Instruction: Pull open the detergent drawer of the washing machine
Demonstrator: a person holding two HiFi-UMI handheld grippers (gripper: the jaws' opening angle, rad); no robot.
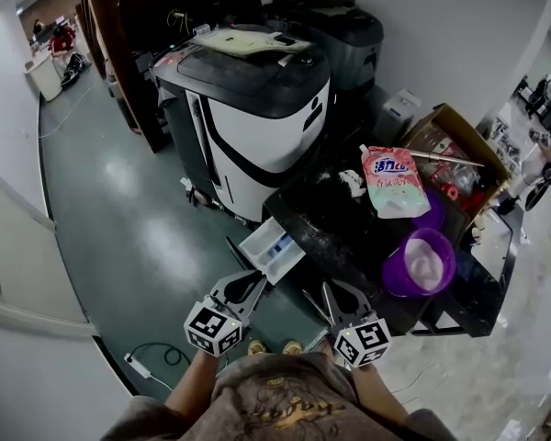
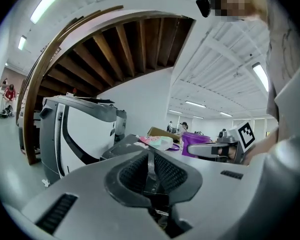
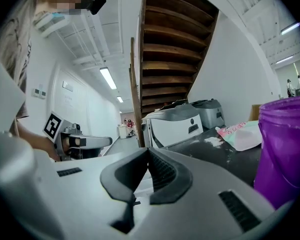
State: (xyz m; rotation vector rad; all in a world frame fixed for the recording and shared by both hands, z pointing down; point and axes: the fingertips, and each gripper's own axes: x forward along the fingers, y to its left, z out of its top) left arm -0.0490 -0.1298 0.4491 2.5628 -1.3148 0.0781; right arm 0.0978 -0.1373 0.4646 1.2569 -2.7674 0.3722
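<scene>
**Q:** What's closest?
**A:** My grey left gripper point(image 1: 255, 279) and right gripper point(image 1: 330, 289), each with jaws pressed together on nothing.
**Q:** And the drawer?
**A:** Only the head view shows it clearly: a white plastic detergent drawer point(image 1: 274, 249), out of the black washing machine point(image 1: 335, 220), its length pointing toward my left gripper.

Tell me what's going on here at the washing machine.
A person holds a grey claw tool in each hand at a black-topped washing machine. Its white detergent drawer with blue insert already stands pulled out. The left claw and right claw are both shut, holding nothing, close beside that drawer.
</scene>
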